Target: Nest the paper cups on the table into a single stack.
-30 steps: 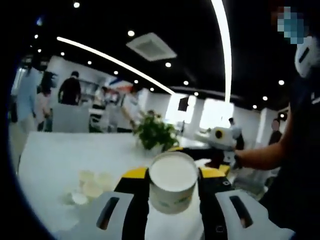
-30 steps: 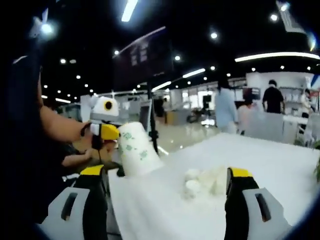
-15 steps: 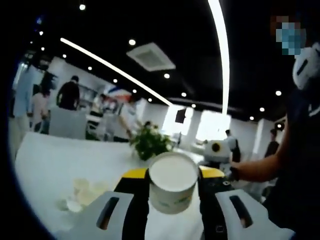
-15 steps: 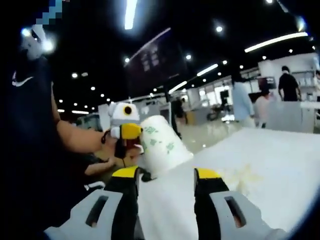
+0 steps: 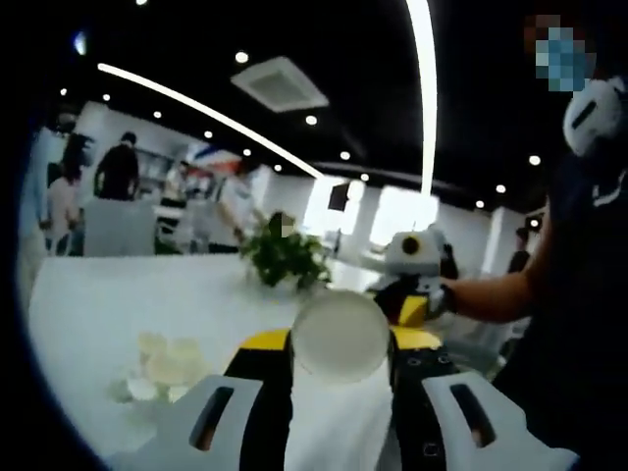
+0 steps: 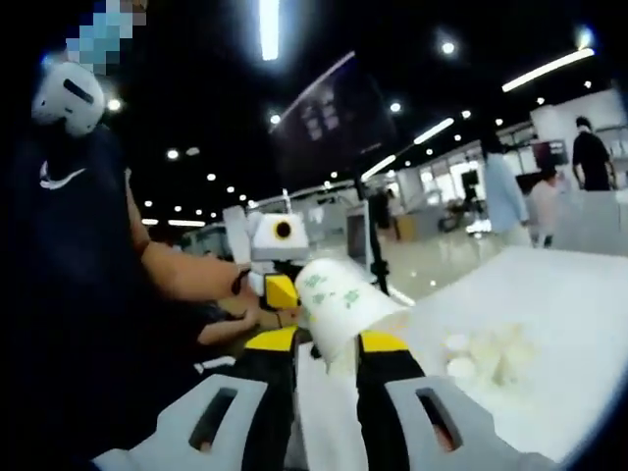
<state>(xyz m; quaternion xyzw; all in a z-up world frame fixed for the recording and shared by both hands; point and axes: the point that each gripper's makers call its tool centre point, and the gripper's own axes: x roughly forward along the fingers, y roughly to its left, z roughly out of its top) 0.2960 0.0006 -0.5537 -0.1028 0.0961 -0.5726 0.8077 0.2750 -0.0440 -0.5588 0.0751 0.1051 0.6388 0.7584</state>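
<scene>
Since a second ago our right gripper (image 6: 326,345) has drawn its jaws in from wide apart to nearly together, and it has come up to the cup (image 6: 341,302) that the left gripper (image 6: 279,291) carries; in the left gripper view that cup (image 5: 341,337) has tipped so that we look more squarely into its mouth. Going from the left: on the white table (image 5: 98,304) lies a loose cluster of cups (image 5: 162,365), blurred, well apart from both grippers, with a plant (image 5: 285,257) farther back. Our left gripper (image 5: 341,345) is clenched on its cup, holding it aloft between the yellow jaw tips, and the right gripper (image 5: 414,302) shows just beyond it. In the right gripper view the held cup lies on its side, its open end reaching down between our right jaws, which look closed against its rim or very nearly so; we cannot tell whether they truly grip it. The cluster (image 6: 486,351) sits to the right on the table (image 6: 549,314). We judge we are passing or steadying the first cup between grippers, with the stacking barely begun. Next we would need one gripper to let go cleanly, then carry the cup upright over another and press it straight down, mouth and base aligned.
</scene>
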